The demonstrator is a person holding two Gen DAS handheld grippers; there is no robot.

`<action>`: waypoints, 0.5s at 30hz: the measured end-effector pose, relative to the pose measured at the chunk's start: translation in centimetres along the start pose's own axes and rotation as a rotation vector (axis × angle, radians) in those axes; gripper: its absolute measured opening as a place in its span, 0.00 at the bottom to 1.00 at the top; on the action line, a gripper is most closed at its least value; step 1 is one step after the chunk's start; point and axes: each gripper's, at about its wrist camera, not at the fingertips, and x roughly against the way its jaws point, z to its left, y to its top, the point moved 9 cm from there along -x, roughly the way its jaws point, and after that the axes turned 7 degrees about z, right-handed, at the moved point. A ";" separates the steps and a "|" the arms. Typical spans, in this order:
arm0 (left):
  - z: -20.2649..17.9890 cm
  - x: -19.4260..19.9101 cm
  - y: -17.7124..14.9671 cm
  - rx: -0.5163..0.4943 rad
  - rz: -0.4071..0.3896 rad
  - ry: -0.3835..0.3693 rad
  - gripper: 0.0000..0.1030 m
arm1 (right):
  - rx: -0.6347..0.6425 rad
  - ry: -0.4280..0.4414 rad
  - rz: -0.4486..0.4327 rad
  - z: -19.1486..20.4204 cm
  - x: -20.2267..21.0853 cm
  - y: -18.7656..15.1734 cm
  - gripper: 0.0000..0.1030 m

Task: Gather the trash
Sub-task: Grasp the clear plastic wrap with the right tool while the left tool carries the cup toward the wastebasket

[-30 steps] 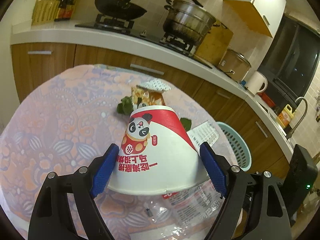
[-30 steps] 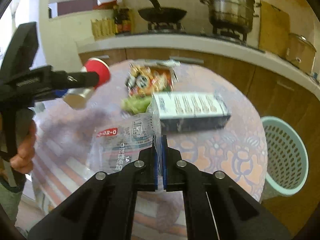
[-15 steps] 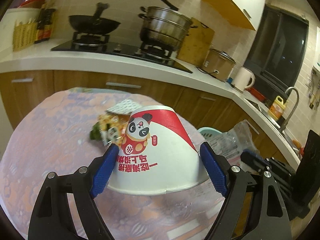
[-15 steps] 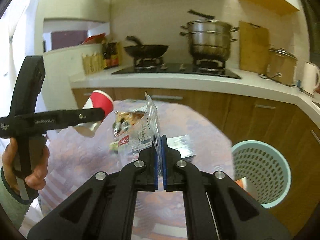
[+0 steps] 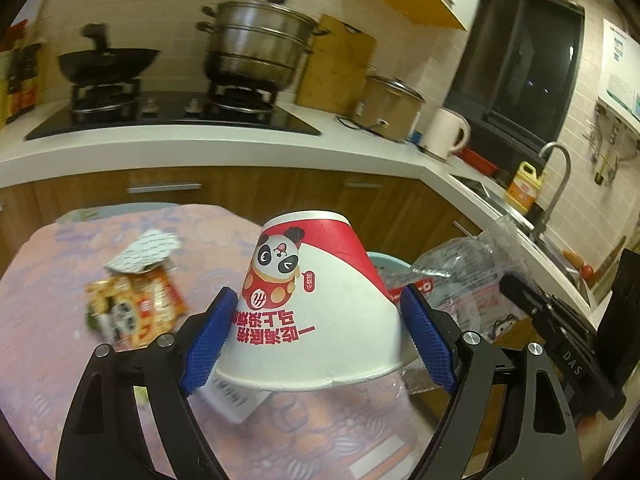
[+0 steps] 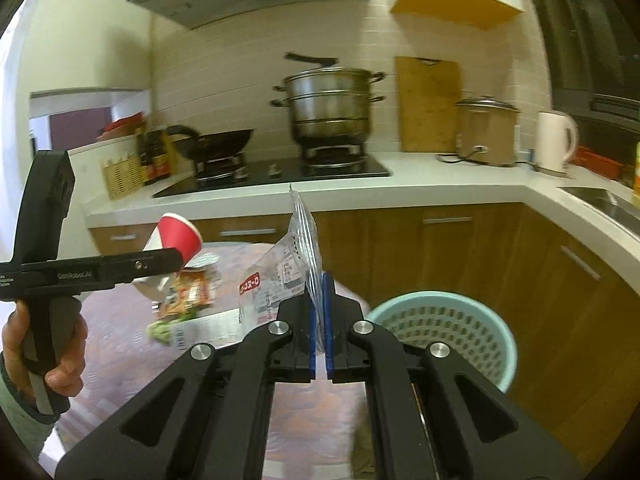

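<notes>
The left claw (image 5: 320, 336) is spread wide, its blue pads (image 5: 208, 340) pressing both sides of an upside-down panda-printed paper noodle bowl (image 5: 316, 312) lifted above the cloth-covered worktop (image 5: 60, 320). The right claw (image 6: 319, 320) is pressed together, pinching a clear plastic wrapper (image 6: 296, 264) that stands upright, near the pale green perforated waste basket (image 6: 448, 324). A snack packet (image 5: 136, 308) lies on the worktop.

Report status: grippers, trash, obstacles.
Left gripper shut on paper cup. Right gripper shut on plastic bag. Basket ahead, unobstructed.
</notes>
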 end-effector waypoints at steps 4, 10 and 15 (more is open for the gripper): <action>-2.1 -3.1 0.9 -0.015 0.042 -0.044 0.78 | -0.018 -0.087 -0.001 -3.3 -0.1 -0.3 0.02; -5.0 -8.7 1.7 -0.059 0.114 -0.046 0.79 | -0.074 -0.184 0.022 -8.3 -1.6 -1.2 0.02; -7.0 -13.2 1.7 -0.081 0.159 -0.042 0.79 | -0.119 -0.253 0.058 -12.3 -3.5 -2.6 0.02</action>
